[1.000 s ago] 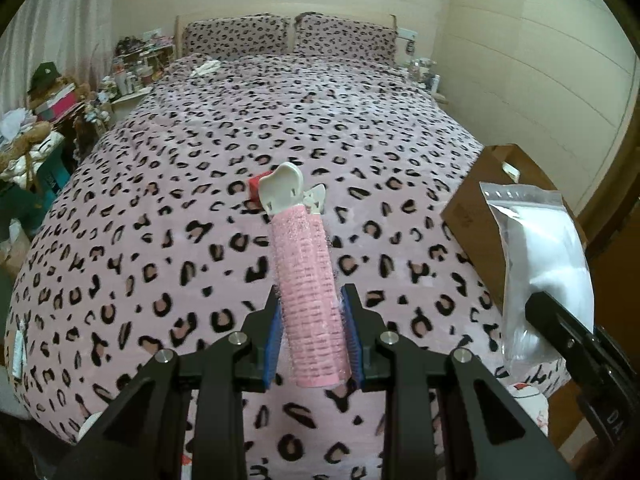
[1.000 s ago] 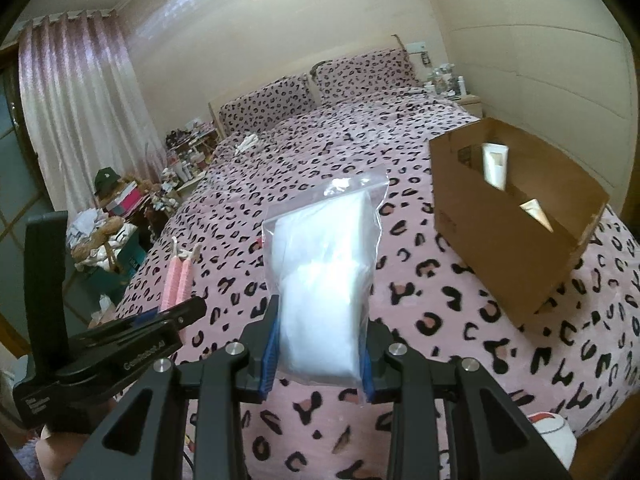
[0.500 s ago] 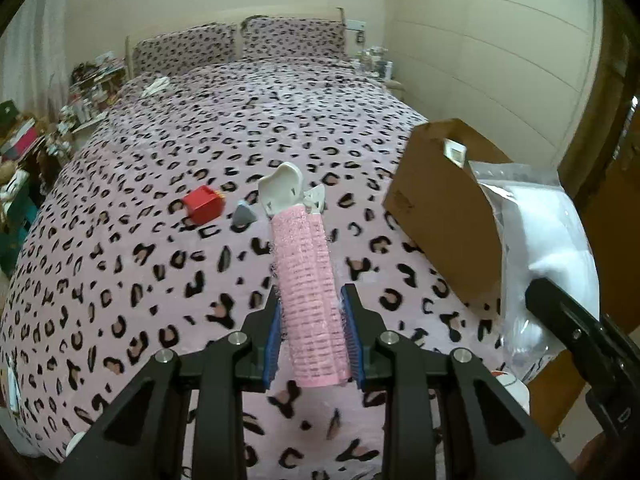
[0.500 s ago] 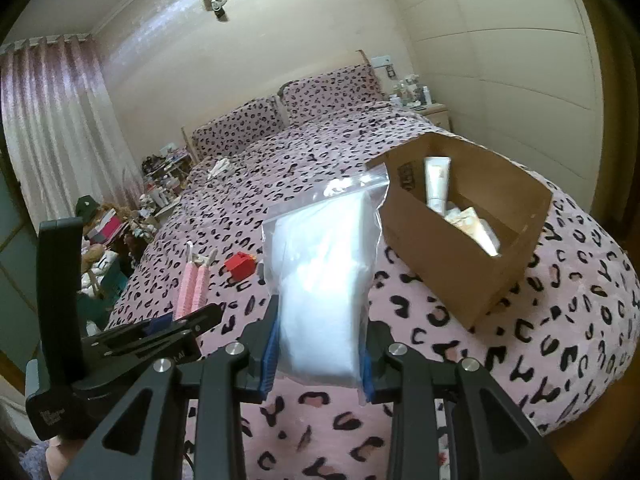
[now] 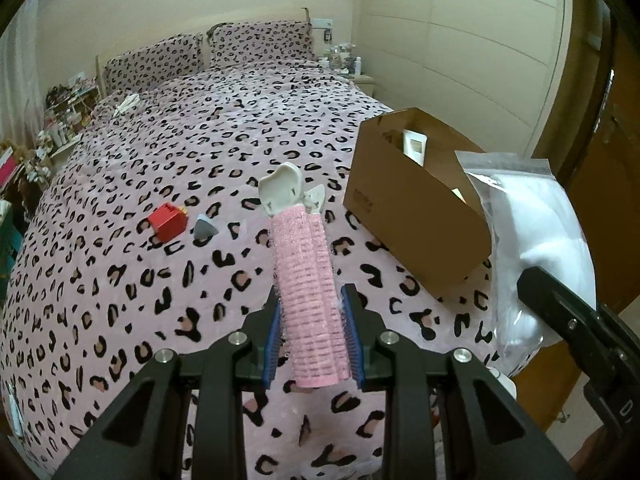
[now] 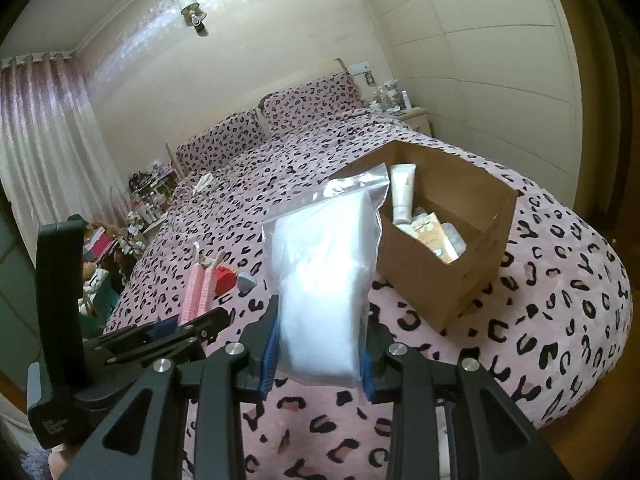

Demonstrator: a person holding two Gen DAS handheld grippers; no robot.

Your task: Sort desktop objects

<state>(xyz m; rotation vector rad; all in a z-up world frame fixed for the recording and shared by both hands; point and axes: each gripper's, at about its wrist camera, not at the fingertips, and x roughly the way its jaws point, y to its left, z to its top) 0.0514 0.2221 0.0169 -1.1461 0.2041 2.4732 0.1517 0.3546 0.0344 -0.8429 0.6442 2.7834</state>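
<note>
My left gripper [image 5: 312, 340] is shut on a pink hair roller [image 5: 308, 288] with a white clip end, held above the bed. My right gripper [image 6: 318, 356] is shut on a clear zip bag of white stuff [image 6: 324, 272], also seen in the left wrist view [image 5: 532, 232]. An open cardboard box [image 6: 444, 276] sits on the bed to the right, holding a white tube [image 6: 402, 192] and packets; it also shows in the left wrist view [image 5: 408, 208]. A red block [image 5: 168, 222] and a grey triangular piece [image 5: 205, 229] lie on the bedspread to the left.
The pink leopard-print bed [image 5: 160, 152] fills both views, with two pillows [image 5: 224, 50] at the head. A cluttered shelf [image 5: 60, 120] stands at far left, a nightstand with bottles [image 5: 348, 66] at far right, a wooden door [image 5: 604, 152] on the right.
Both grippers have swung rightward, holding their objects; the box is now more central and its inside shows in the right wrist view. The red block and grey piece came into view.
</note>
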